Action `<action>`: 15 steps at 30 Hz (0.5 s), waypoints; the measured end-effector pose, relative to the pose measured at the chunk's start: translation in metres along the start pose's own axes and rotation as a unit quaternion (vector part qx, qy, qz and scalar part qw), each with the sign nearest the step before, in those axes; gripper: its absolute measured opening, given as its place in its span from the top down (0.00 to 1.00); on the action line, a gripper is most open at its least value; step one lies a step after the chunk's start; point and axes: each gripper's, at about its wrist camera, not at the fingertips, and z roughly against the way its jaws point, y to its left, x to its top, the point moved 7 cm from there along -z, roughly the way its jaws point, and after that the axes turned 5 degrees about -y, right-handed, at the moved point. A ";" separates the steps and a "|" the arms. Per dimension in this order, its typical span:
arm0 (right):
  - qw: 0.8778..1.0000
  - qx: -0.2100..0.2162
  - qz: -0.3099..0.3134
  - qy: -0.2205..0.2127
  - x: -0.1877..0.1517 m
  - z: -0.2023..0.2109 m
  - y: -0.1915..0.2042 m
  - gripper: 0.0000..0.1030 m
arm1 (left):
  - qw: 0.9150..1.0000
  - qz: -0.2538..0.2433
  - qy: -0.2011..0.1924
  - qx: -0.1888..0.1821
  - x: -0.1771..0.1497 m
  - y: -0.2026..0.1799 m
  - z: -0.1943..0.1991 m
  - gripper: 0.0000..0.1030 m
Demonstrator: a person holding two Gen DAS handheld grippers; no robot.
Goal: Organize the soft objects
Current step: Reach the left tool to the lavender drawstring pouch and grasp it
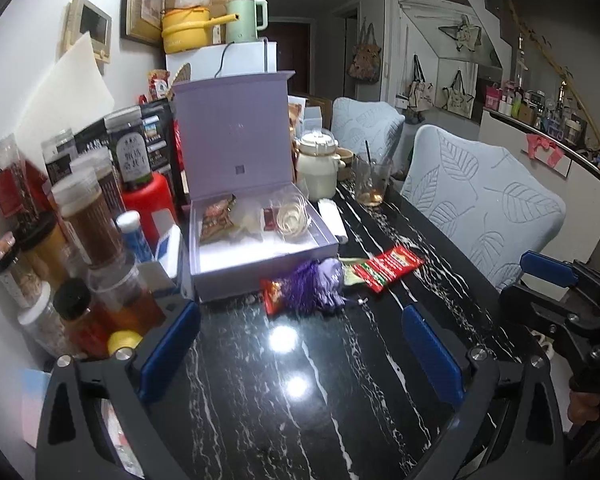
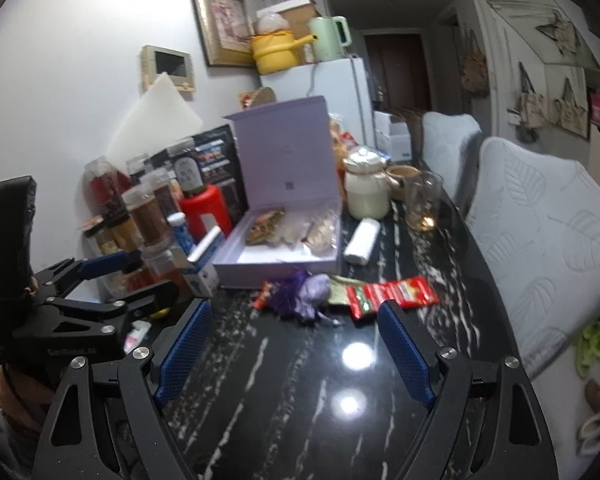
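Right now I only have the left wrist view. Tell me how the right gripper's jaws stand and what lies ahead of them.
Observer: The right gripper is open, with only bare table between its pads.
Operator: Give me what is nearest its fingertips.
Observer: The red packet lies just past one fingertip; the purple pouch sits ahead of the gap.
Operator: Report anything beyond the table edge.
Observer: Something green lies low beside the near chair; I cannot tell what.

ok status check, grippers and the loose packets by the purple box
Left gripper open, right gripper open, both empty. Purple pouch and red sachet on table before open purple box. Path clear.
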 end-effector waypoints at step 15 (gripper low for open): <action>0.999 0.008 -0.028 0.042 -0.039 -0.048 -0.025 0.17 | 0.999 0.026 0.026 0.018 -0.029 0.012 -0.044 0.00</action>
